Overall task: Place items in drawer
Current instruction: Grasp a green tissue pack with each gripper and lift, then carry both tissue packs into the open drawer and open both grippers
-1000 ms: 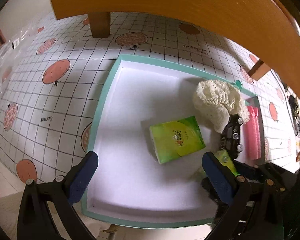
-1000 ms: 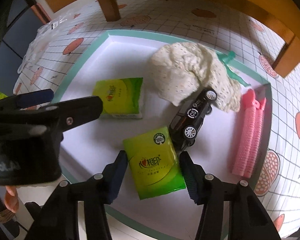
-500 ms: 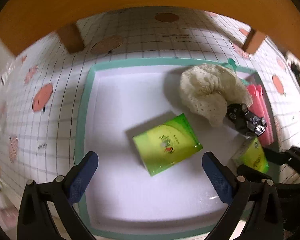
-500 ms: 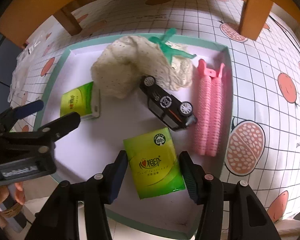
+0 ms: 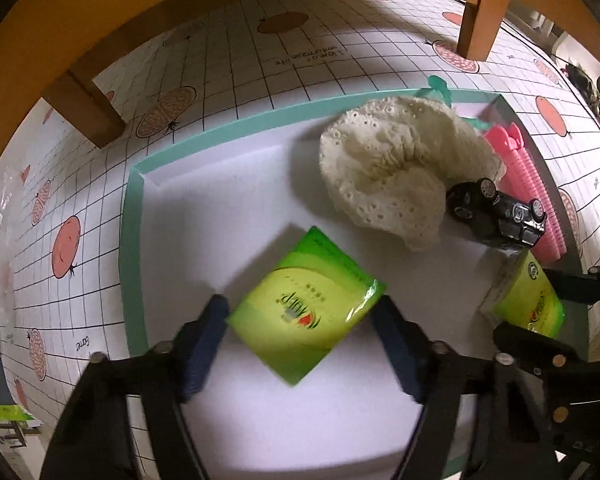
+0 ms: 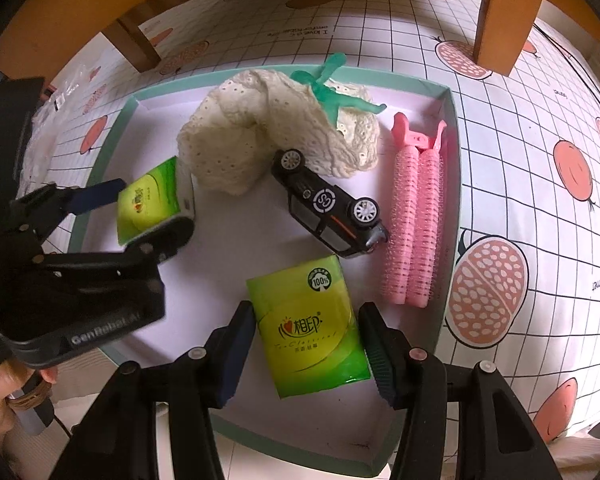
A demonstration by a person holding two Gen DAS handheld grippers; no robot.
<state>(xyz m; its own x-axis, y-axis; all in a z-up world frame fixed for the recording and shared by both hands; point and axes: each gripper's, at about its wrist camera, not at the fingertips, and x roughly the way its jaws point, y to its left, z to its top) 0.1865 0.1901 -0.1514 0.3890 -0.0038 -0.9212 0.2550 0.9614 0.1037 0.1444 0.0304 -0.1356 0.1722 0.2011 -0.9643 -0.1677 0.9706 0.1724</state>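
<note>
The drawer (image 5: pixel 132 216) (image 6: pixel 454 128) is a white tray with a mint rim, lying on a checked cloth. My left gripper (image 5: pixel 302 312) (image 6: pixel 140 212) points down into it and its jaws are closing. The pads touch two opposite corners of a green tissue pack (image 5: pixel 304 308) (image 6: pixel 148 204) that lies diagonally between them. My right gripper (image 6: pixel 308 328) (image 5: pixel 540 300) is shut on a second green tissue pack (image 6: pixel 312 320) (image 5: pixel 528 304) just above the drawer's near right part.
In the drawer lie a cream lace cloth (image 5: pixel 392 172) (image 6: pixel 260 128), a black toy car (image 6: pixel 328 204), pink hair rollers (image 6: pixel 420 216) and a green toy figure (image 6: pixel 332 92). Wooden table legs (image 5: pixel 476 20) (image 6: pixel 500 20) stand behind it. A hand (image 6: pixel 4 400) holds the left gripper.
The left gripper has rolled and come down over the first tissue pack, and its jaws have narrowed from wide open onto it. The right gripper swung right with its pack, then held still.
</note>
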